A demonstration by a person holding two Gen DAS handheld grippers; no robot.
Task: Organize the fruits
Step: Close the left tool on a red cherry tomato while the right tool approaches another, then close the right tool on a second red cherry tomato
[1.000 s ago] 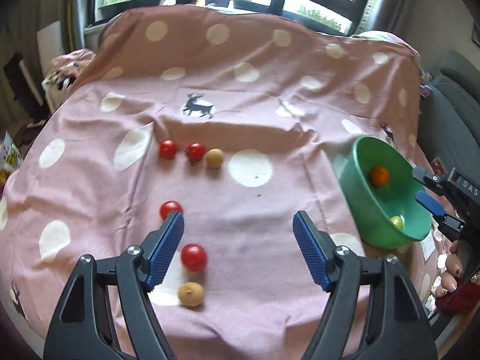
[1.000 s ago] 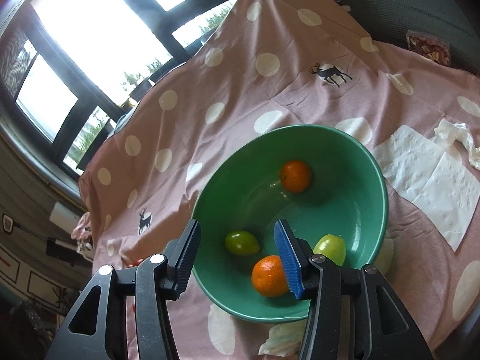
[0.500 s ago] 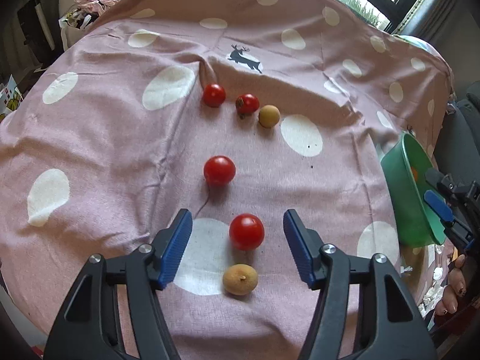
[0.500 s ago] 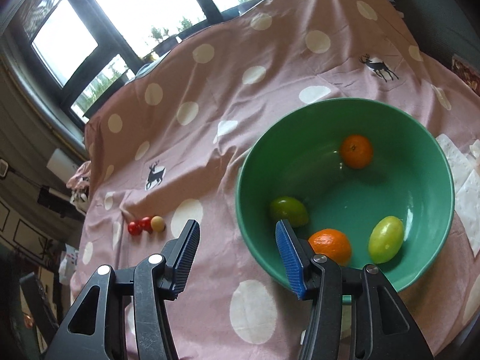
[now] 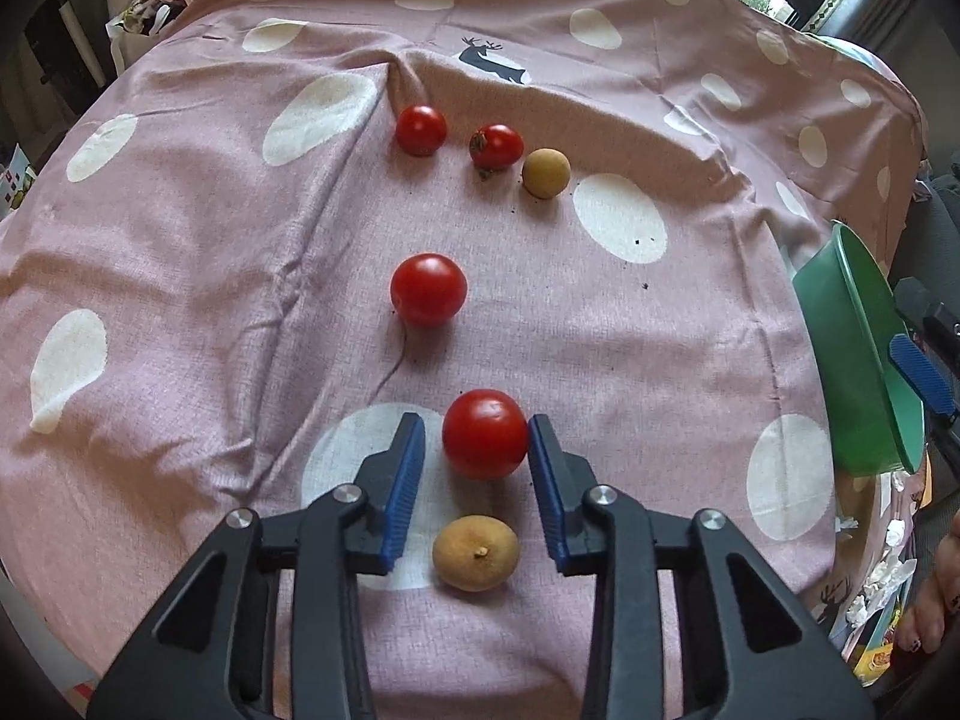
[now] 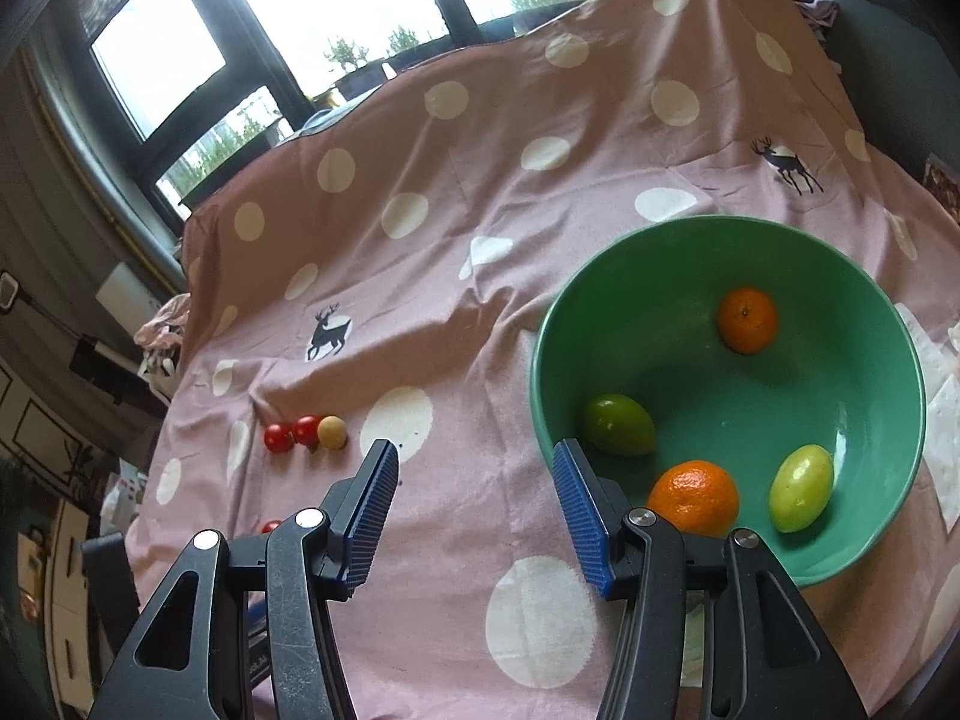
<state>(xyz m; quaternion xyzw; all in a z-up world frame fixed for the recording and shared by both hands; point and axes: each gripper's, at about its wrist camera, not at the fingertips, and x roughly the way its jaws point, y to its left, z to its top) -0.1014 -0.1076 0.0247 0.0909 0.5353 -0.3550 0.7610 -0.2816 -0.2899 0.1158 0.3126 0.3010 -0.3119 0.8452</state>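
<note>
My left gripper (image 5: 476,441) is open around a red tomato (image 5: 485,433) on the pink spotted cloth; its right pad touches the tomato, the left pad stands apart. A tan round fruit (image 5: 475,552) lies just under it. Another tomato (image 5: 428,289) lies farther off, then two tomatoes (image 5: 421,129) (image 5: 497,146) and a tan fruit (image 5: 545,173) in a row. My right gripper (image 6: 474,480) is open and empty over the cloth, left of the green bowl (image 6: 876,324). The bowl holds two oranges (image 6: 747,320) (image 6: 694,497) and two green fruits (image 6: 619,423) (image 6: 801,486).
The bowl (image 5: 852,324) stands at the table's right edge in the left wrist view, with the right gripper's blue pad (image 5: 921,373) beside it. White paper napkins (image 6: 942,384) lie right of the bowl. Windows stand behind the table.
My left gripper has moved forward and down and narrowed around the near tomato. My right gripper has drawn back left, away from the bowl.
</note>
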